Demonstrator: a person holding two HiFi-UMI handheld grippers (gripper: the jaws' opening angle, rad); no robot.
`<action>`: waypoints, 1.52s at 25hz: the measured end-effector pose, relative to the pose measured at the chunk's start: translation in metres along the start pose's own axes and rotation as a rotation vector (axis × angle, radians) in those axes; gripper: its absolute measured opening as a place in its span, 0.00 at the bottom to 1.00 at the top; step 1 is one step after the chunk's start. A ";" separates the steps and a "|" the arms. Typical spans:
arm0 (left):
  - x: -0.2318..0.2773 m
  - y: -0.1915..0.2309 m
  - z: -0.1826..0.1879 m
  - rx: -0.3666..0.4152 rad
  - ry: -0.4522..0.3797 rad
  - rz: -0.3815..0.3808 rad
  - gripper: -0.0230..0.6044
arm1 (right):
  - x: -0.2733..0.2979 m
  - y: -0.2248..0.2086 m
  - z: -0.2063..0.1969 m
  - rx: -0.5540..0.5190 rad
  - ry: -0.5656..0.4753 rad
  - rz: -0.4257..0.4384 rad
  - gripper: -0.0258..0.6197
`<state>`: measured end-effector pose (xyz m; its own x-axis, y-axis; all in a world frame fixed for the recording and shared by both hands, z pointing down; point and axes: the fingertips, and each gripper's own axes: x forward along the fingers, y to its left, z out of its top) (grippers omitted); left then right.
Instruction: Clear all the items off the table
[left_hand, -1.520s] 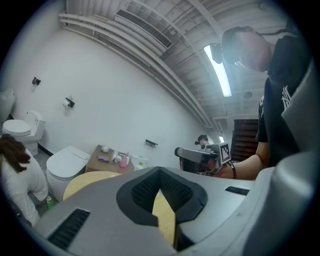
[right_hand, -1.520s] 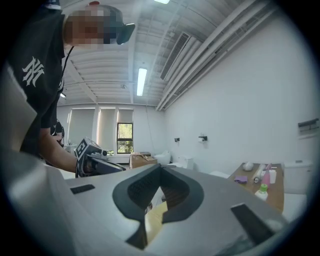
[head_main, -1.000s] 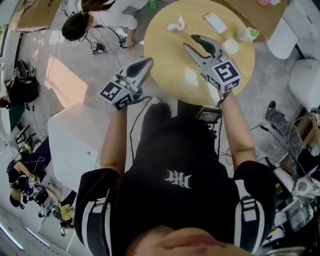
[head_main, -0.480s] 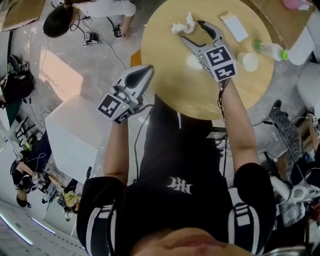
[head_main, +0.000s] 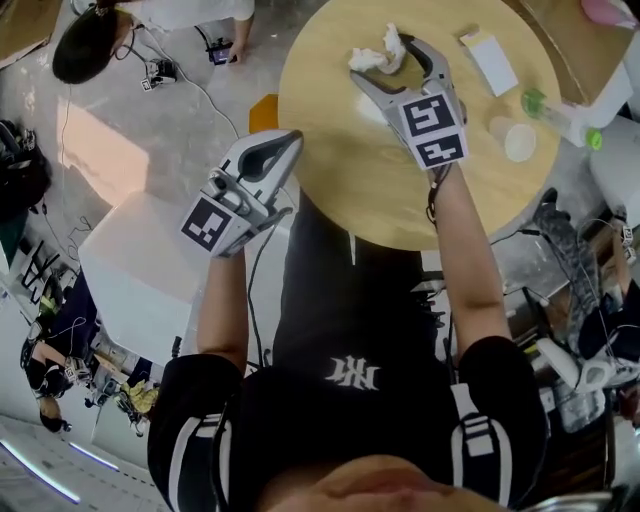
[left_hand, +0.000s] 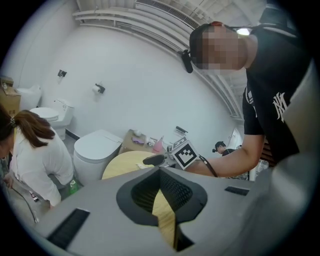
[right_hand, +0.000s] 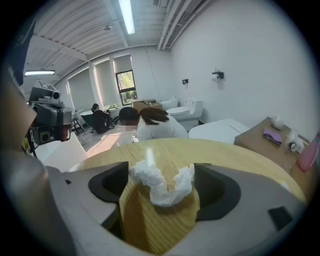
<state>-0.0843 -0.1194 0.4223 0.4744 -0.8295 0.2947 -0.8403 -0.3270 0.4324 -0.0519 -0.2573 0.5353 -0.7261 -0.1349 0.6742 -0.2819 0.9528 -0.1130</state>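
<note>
Both tongs came lower; right tongs (head_main: 385, 65), tilted downward, just opened wide around crumpled tissue (right_hand: 161, 189); left tongs (head_main: 285, 140) closed, empty.

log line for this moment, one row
right gripper: fingers just been opening, crumpled tissue between them, ungripped | left gripper: shut, empty, by table edge

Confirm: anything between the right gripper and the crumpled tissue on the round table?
Nothing visible. The right gripper has its jaws on either side of the crumpled tissue, which lies on bare table top. The jaws have just been opening and stand wide, not clamped on it.
</note>
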 end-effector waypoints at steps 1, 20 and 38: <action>0.001 0.001 -0.001 0.004 0.001 -0.004 0.06 | 0.001 -0.001 0.000 0.003 0.006 0.001 0.69; -0.006 -0.005 -0.011 -0.010 -0.014 0.030 0.06 | -0.015 -0.006 0.004 -0.059 0.038 -0.015 0.25; -0.076 -0.060 0.008 -0.058 -0.081 0.221 0.06 | -0.168 0.065 0.106 -0.005 -0.308 0.155 0.19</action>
<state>-0.0719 -0.0404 0.3675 0.2565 -0.9125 0.3188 -0.9038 -0.1094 0.4138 -0.0143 -0.2020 0.3371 -0.9154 -0.0639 0.3974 -0.1513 0.9695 -0.1928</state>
